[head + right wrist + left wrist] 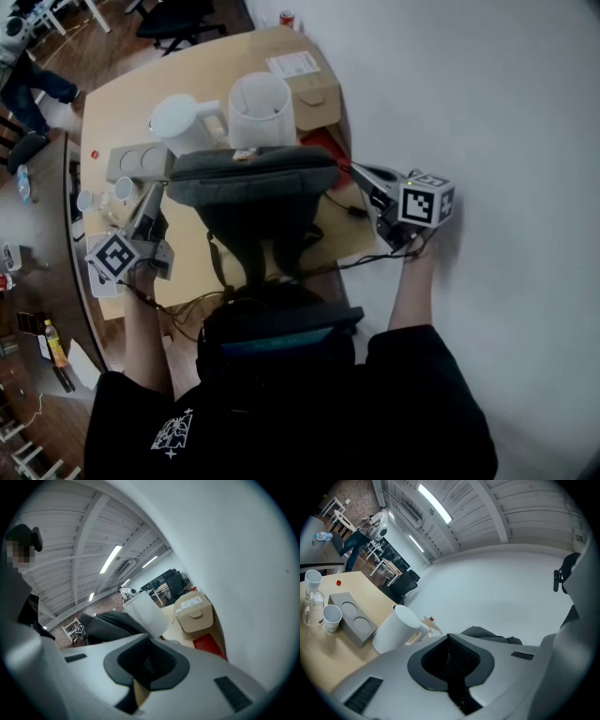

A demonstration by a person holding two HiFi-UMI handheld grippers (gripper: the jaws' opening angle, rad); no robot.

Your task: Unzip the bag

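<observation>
Beside bag [251, 178], left gripper [450, 640], right gripper [149, 643] closed

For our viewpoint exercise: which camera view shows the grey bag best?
The head view: the bag shows from above, with its full top and its hanging straps. The right gripper view shows one dark side of it; the left gripper view shows only a sliver.

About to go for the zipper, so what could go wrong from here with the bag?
1. The bag stands just in front of the white jug and white tub; a tug might topple them.
2. The left gripper and right gripper are shut and off the bag, so nothing steadies it; it could slide.
</observation>
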